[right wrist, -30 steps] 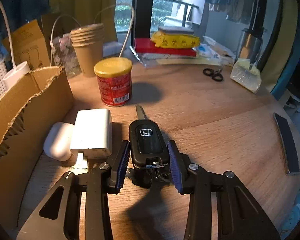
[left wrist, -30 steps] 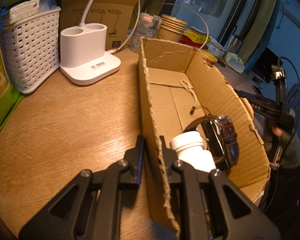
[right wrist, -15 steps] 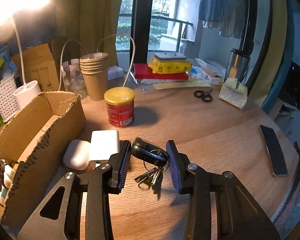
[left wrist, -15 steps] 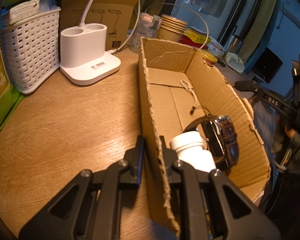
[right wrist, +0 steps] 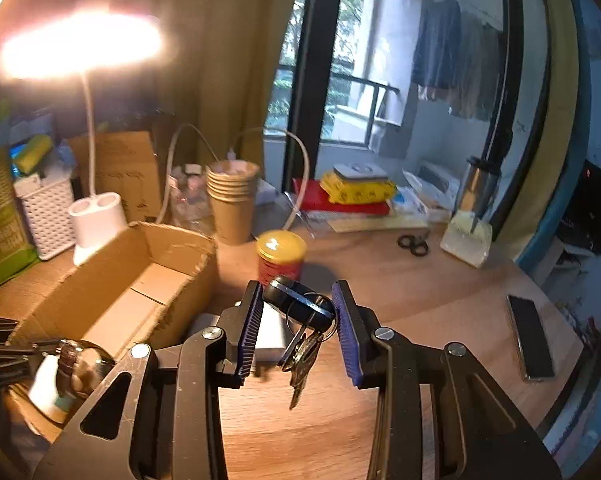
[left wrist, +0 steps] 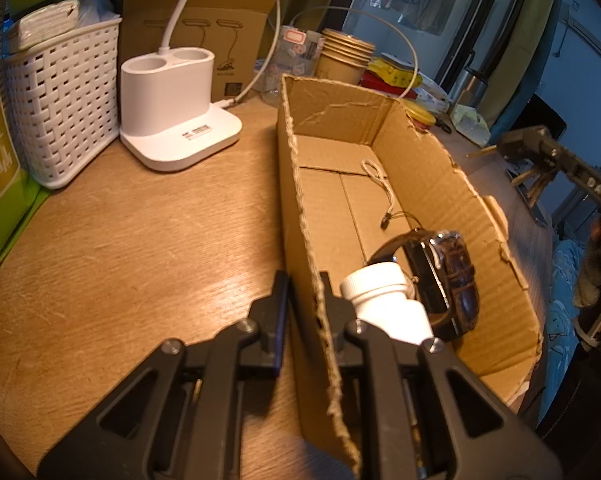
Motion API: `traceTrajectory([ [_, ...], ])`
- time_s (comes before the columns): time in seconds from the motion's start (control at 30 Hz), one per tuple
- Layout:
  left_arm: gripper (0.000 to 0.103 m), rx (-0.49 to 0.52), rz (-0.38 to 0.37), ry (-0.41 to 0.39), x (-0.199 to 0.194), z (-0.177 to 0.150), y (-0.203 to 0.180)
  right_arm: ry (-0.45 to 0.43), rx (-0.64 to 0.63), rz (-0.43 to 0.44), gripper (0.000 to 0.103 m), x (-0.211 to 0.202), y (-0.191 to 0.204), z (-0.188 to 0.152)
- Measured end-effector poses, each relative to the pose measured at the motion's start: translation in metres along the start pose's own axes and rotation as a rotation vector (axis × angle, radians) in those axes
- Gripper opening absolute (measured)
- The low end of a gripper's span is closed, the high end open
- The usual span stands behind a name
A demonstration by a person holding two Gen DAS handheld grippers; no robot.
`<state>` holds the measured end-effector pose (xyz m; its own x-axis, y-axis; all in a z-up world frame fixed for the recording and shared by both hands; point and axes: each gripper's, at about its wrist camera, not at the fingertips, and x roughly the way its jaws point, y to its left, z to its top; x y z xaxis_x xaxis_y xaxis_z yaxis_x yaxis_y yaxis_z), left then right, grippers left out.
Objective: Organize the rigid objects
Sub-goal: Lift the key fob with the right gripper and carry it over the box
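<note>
My left gripper (left wrist: 302,280) is shut on the near side wall of the open cardboard box (left wrist: 420,168), one finger inside and one outside. In the box lie a white bottle (left wrist: 380,300), a brown-strapped watch (left wrist: 448,276) and a thin cord. My right gripper (right wrist: 298,308) is shut on a black car key fob (right wrist: 296,304), held in the air above the table with a bunch of keys (right wrist: 300,360) dangling from its ring. It hangs just right of the box (right wrist: 140,276). In the left wrist view it shows blurred beyond the box's right wall.
A red can with a yellow lid (right wrist: 280,256) and a white charger (right wrist: 268,336) sit on the table under the fob. A phone (right wrist: 530,340), scissors (right wrist: 412,244), stacked paper cups (right wrist: 232,204), a white lamp base (left wrist: 172,112) and a white basket (left wrist: 60,100) stand around.
My right gripper has lifted the key fob off the table and risen, so the keys now hang free. The left gripper and the box have stayed still.
</note>
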<state>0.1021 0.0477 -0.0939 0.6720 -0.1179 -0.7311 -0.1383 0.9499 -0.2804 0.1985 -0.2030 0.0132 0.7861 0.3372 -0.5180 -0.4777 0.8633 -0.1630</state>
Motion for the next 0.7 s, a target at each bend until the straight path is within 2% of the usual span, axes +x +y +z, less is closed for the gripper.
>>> traceTrajectory([
  [0.4, 0.014, 0.000, 0.000, 0.000, 0.000, 0.000, 0.000, -0.083, -0.081, 0.080, 0.037, -0.032, 0.047, 0.022],
  [0.7, 0.014, 0.000, 0.000, 0.000, 0.000, 0.000, 0.000, -0.068, -0.161, 0.190, 0.037, -0.023, 0.095, 0.026],
])
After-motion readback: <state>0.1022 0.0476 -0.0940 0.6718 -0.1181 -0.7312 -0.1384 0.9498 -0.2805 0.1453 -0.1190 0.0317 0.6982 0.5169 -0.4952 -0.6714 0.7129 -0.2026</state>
